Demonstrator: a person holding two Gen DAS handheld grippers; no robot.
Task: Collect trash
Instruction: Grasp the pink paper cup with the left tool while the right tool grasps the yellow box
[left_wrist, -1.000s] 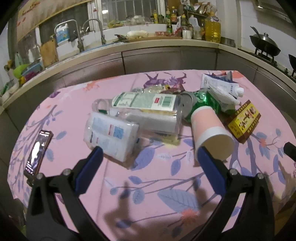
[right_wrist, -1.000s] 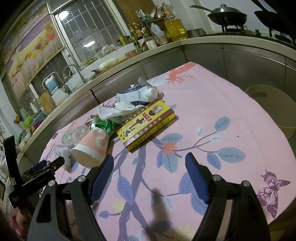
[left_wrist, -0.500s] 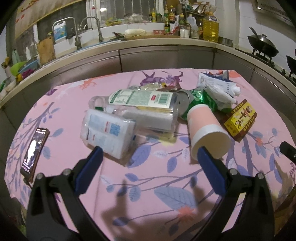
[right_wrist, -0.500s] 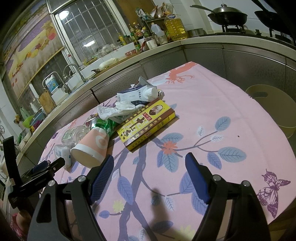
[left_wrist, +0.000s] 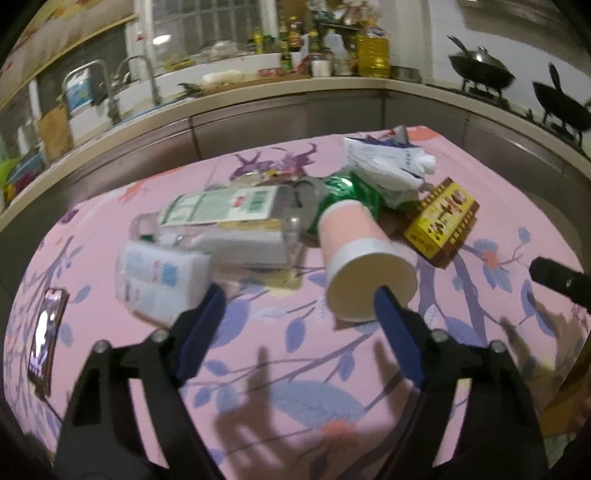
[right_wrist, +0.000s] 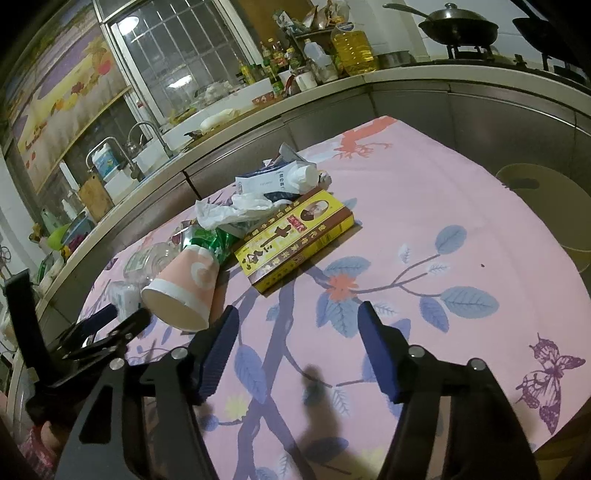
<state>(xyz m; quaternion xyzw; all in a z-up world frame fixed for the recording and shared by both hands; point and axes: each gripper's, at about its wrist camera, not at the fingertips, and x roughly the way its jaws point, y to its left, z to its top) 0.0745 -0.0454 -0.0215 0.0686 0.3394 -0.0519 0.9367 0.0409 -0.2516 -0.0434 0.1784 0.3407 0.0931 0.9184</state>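
Step in hand, judged: first pick from the trash pile, most likely the paper cup (left_wrist: 364, 254).

Left gripper (left_wrist: 295, 306): jaws have just been closing, now at a middling width, nothing between them. The cup lies on its side on the pink flowered tablecloth (left_wrist: 295, 369), open mouth toward the camera, with its rim just behind the right finger's tip at about 1 o'clock of the jaws. Contact cannot be told, as the view is blurred.

Right gripper (right_wrist: 295, 332): jaws have also just been closing, now at a middling width and empty, held above bare cloth. In this view the cup (right_wrist: 184, 291) is at 10 o'clock and the yellow box (right_wrist: 295, 240) at 12 o'clock.

For a good pick:
- The cup should be centred between the jaws before closing; it is now off to the right.
- The grip is best taken across the rim, and lightly, since thin paper would probably crush.
- The clear plastic bottle (left_wrist: 221, 229) and tissue pack (left_wrist: 159, 280) at 11 o'clock should be left undisturbed.
- The phone (left_wrist: 46, 339) at 9 o'clock is not trash, so it should be kept clear of.

Writing:
- The yellow box carries large Chinese characters and a small portrait; they are not read with confidence.
- The bottle label shows a barcode and a red mark; its text is too blurred.
- The white carton (right_wrist: 273, 181) has print that is illegible.
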